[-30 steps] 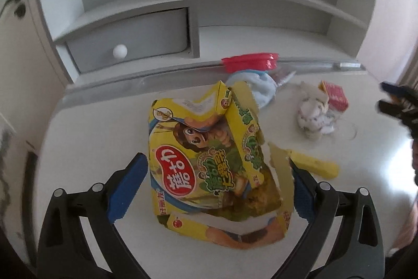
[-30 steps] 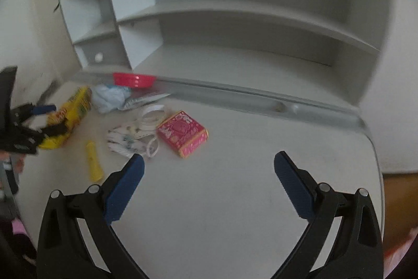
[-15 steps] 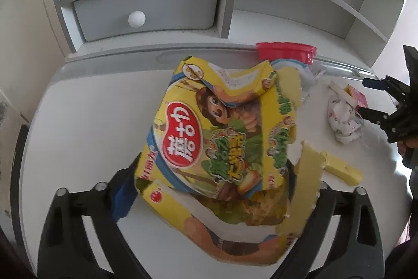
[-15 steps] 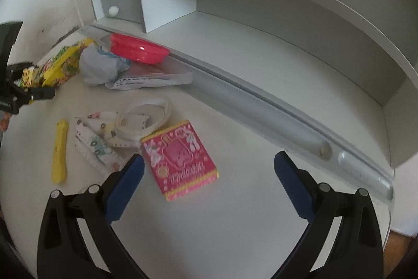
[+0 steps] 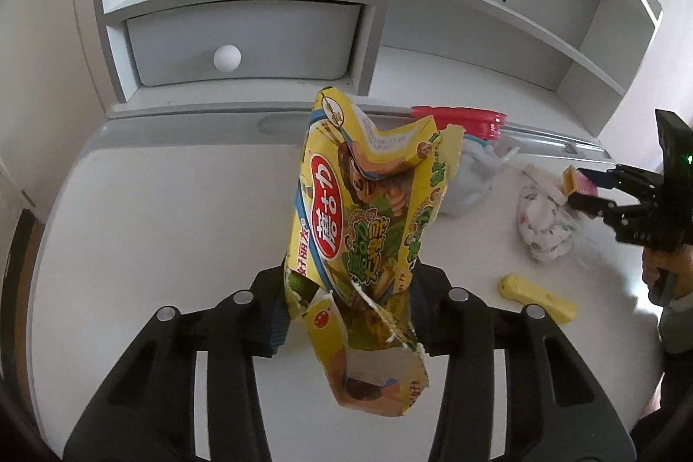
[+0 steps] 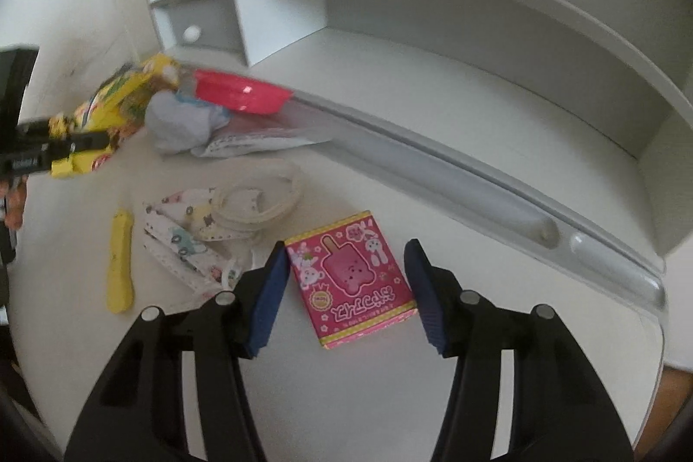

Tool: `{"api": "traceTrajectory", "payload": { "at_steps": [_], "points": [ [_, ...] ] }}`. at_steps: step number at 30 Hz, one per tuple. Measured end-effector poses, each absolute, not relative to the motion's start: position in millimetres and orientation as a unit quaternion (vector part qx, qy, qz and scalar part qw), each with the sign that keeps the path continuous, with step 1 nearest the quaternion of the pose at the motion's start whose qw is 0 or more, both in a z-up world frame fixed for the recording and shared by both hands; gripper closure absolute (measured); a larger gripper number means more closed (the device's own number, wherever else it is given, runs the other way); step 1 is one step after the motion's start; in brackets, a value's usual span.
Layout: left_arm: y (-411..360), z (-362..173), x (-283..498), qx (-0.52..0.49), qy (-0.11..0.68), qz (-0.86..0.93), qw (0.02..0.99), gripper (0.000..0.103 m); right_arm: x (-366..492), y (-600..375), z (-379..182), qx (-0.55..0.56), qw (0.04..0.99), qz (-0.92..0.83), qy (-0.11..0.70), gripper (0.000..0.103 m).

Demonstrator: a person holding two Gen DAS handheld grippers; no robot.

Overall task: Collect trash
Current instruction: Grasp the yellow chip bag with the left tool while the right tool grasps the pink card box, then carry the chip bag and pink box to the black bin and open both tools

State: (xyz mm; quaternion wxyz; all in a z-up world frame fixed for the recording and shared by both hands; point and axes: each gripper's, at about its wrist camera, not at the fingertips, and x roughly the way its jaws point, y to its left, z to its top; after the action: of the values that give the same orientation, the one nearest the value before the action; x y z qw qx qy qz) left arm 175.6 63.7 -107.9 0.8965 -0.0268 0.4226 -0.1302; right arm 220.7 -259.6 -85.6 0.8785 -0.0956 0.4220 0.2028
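A: Left wrist view, status?

B: Left gripper (image 5: pixel 346 310) jaws closing, w/ yellow snack bag (image 5: pixel 368 228) between them. Both pads press the bag's lower part; it is squeezed narrow and stands up ahead of the jaws. Torn bottom flap hangs toward the camera, off the white desk (image 5: pixel 173 202).

A: Other items in that view?

B: Ahead-right of the jaws: red bowl (image 5: pixel 459 117) at the shelf unit (image 5: pixel 381 7) edge, partly behind the bag. Crumpled blue-white wrapper (image 5: pixel 472 180) just beside the bag. Far right: printed mask (image 5: pixel 545 224), yellow stick pack (image 5: pixel 537 299) nearer, and right gripper (image 5: pixel 580 189) w/ pink box (image 5: pixel 582 182) between its tips.

A: Right wrist view?

B: Right gripper (image 6: pixel 346 289) jaws closing, pink box (image 6: pixel 353 276) lying flat on the desk between them. Left pad at the box's edge; right pad close beside it. Firm contact: cannot tell, looks not yet clamped.

A: Rest?

B: Left of the jaws: printed mask (image 6: pixel 186 237) w/ white strap loop (image 6: pixel 260 198), then yellow stick pack (image 6: pixel 119 263). Ahead-left: wrapper (image 6: pixel 182 124), red bowl (image 6: pixel 240 96). Far left: left gripper (image 6: pixel 65 150) gripping the snack bag (image 6: pixel 117 107), a hand (image 6: pixel 13 202) below it.
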Motion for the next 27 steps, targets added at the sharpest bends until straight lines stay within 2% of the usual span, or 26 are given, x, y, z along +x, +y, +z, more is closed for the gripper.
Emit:
{"api": "traceTrajectory", "payload": {
  "at_steps": [6,20,27],
  "points": [
    [63,-98,160,-0.028,0.41,-0.136,0.901,0.06,194,-279,-68,-0.077,0.89,0.168,0.416,0.049],
    [47,-66,116,-0.012,0.378,-0.161,0.912,0.06,125,-309,-67,-0.033,0.899,0.133,0.417,0.05],
    [-22,-35,86,0.026,0.347,-0.255,0.902,0.06,63,-365,-40,0.05,0.92,0.095,0.376,0.056]
  ]
}}
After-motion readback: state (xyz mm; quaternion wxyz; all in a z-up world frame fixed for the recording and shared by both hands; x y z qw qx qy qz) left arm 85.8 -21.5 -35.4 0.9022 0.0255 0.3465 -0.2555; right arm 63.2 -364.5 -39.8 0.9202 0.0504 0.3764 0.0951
